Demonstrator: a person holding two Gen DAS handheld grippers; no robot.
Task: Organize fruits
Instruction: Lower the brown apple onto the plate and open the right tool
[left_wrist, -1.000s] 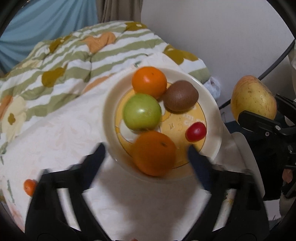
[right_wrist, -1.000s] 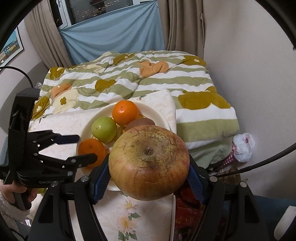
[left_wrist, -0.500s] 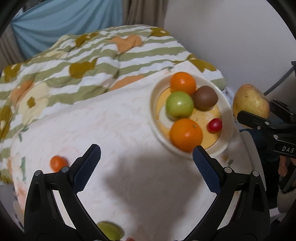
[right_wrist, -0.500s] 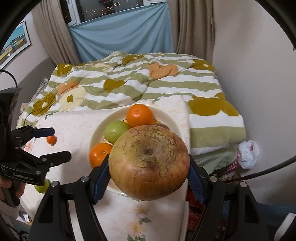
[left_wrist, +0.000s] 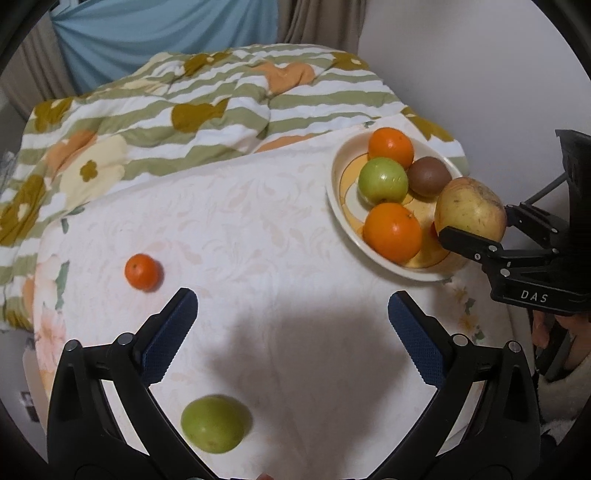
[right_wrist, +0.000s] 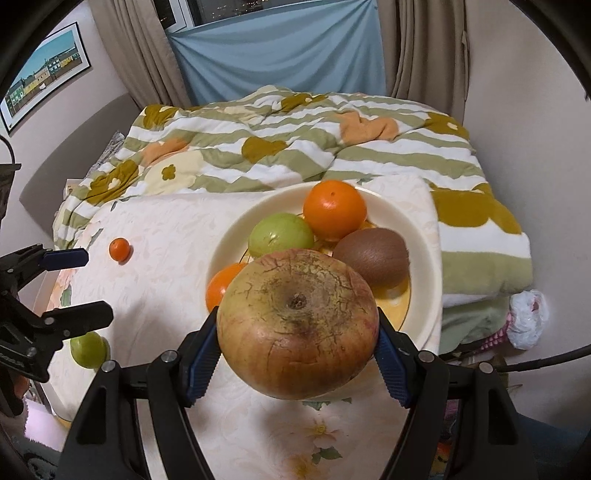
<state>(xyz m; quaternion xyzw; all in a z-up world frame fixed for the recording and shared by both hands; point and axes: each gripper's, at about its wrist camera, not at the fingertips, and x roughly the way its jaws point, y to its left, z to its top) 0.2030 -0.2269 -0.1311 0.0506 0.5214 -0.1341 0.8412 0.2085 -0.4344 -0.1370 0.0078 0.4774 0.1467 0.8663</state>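
My right gripper (right_wrist: 295, 354) is shut on a large yellow-red apple (right_wrist: 297, 323) and holds it over the near rim of the cream plate (right_wrist: 424, 258); apple (left_wrist: 469, 214) and plate (left_wrist: 334, 188) also show in the left wrist view. On the plate lie two oranges (left_wrist: 392, 231), a green apple (left_wrist: 383, 180) and a kiwi (left_wrist: 428, 176). My left gripper (left_wrist: 291, 325) is open and empty above the white cloth. A small mandarin (left_wrist: 142, 271) and a green fruit (left_wrist: 213, 424) lie loose on the cloth near it.
The white floral cloth (left_wrist: 258, 229) covers a surface in front of a striped green quilt (left_wrist: 203, 103). A wall (left_wrist: 461, 74) stands close on the right. A white plastic bag (right_wrist: 526, 319) lies beside the bed on the right.
My left gripper has pulled back from the plate and to the left; the mandarin and green fruit have come into its view. My right gripper has carried the apple closer over the plate.
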